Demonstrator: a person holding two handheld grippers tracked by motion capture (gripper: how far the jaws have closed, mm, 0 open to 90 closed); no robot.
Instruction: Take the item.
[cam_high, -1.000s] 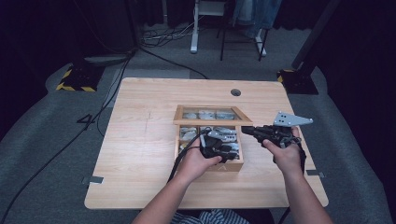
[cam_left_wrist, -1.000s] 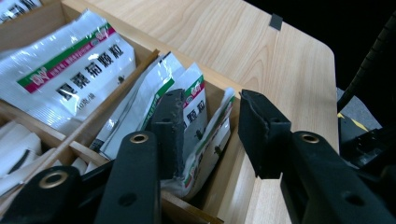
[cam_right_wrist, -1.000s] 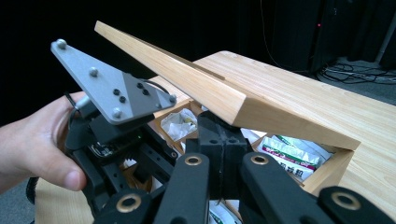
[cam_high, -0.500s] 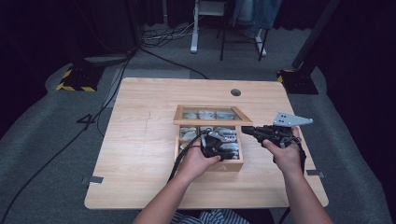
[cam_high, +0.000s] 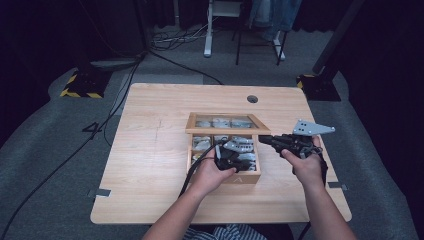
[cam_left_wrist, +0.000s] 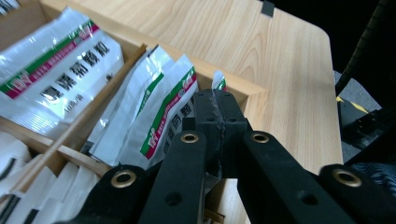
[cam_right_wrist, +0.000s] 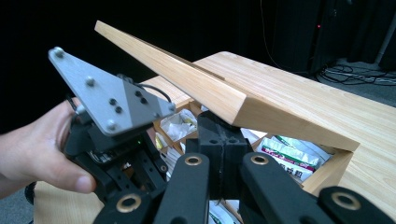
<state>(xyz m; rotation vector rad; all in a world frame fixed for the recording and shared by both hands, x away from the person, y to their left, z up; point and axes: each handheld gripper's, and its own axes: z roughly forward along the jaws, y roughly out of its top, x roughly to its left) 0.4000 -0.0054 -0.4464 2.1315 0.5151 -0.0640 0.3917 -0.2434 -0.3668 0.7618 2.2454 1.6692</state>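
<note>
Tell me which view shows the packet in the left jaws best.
Left gripper view: the packet stands pinched between the shut jaws, its edge close up. High view has the hand covering that corner of the box. In the right gripper view it can't be picked out.

One wooden box (cam_high: 223, 150), one lid (cam_high: 227, 123), two grippers, perhaps a dozen sachets (cam_left_wrist: 161, 109)

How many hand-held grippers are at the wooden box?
2. The left hand-held gripper is among the sachets in the box; the right hand-held gripper is under its raised lid.
</note>
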